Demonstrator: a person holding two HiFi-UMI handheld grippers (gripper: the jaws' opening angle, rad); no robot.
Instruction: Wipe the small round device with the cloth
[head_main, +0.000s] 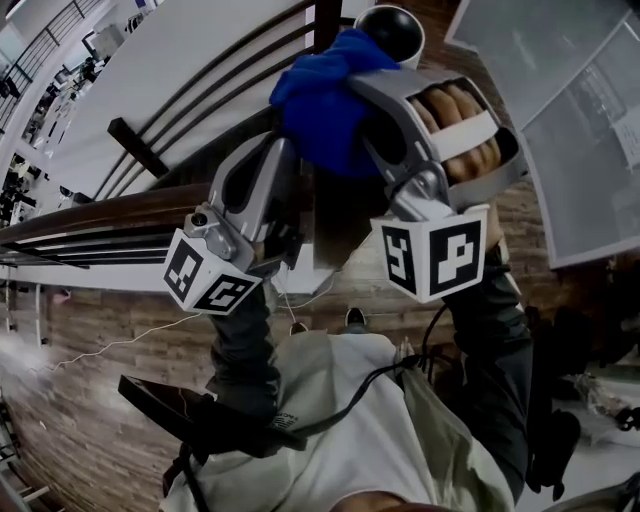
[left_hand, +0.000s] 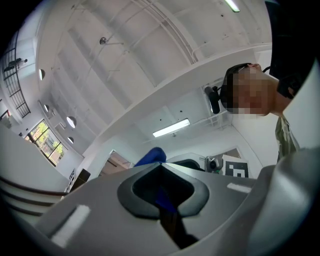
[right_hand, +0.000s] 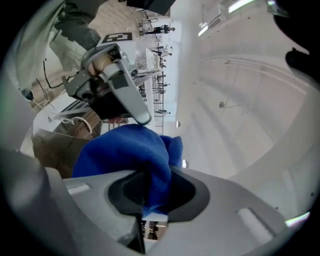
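Observation:
The blue cloth (head_main: 325, 110) is bunched up in the air in front of me, and my right gripper (head_main: 365, 90) is shut on it. In the right gripper view the cloth (right_hand: 125, 155) spills out of the notch between the jaws (right_hand: 150, 200). My left gripper (head_main: 285, 150) meets the cloth's lower left edge. Its jaws (left_hand: 167, 210) stand together with a thin strip of blue in the seam, and more cloth (left_hand: 150, 156) shows beyond them. The small round device (head_main: 392, 28), black with a white rim, peeks out just past the top of the cloth, mostly hidden.
Both grippers are raised high, with the marker cubes (head_main: 432, 255) toward me. Dark wooden rails (head_main: 150, 160) and a white wall lie to the left, glass panels (head_main: 590, 130) to the right, and wooden flooring below. A thin white cable (head_main: 120, 345) trails across the floor.

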